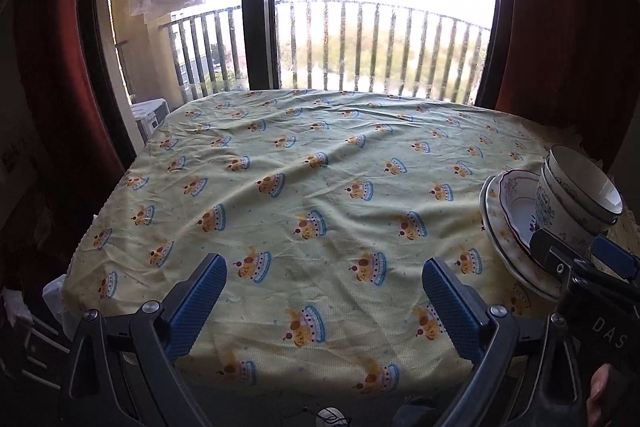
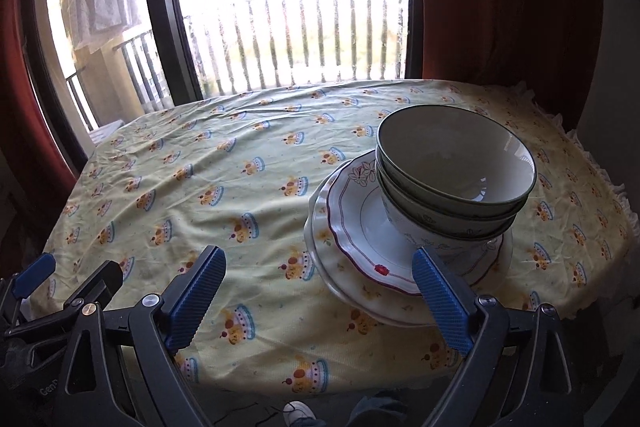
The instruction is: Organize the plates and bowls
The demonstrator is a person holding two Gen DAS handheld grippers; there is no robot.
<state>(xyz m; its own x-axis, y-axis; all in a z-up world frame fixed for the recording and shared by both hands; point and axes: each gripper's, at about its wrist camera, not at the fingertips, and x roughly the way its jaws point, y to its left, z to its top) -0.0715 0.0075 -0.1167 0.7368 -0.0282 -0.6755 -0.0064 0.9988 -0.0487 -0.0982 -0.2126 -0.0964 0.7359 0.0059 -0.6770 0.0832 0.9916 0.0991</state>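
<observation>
Bowls (image 2: 456, 179) sit nested on stacked plates (image 2: 360, 259) on the bench (image 2: 200, 167), just ahead-right of the right gripper (image 2: 320, 301). Its fingers gape empty; it's nearer. Left gripper (image 1: 325, 303) also wide, empty; the stack lies well right.

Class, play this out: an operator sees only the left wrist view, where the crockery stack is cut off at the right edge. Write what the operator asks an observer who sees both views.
Operator: How many bowls are nested?
Observer: Three bowls, by the rims I count.
Operator: What do they stand on?
Observer: A scalloped red-edged plate, itself on larger plates.
Operator: Is the right gripper holding anything?
Observer: No, the right gripper is open; its right finger overlaps the stack's near rim.
</observation>
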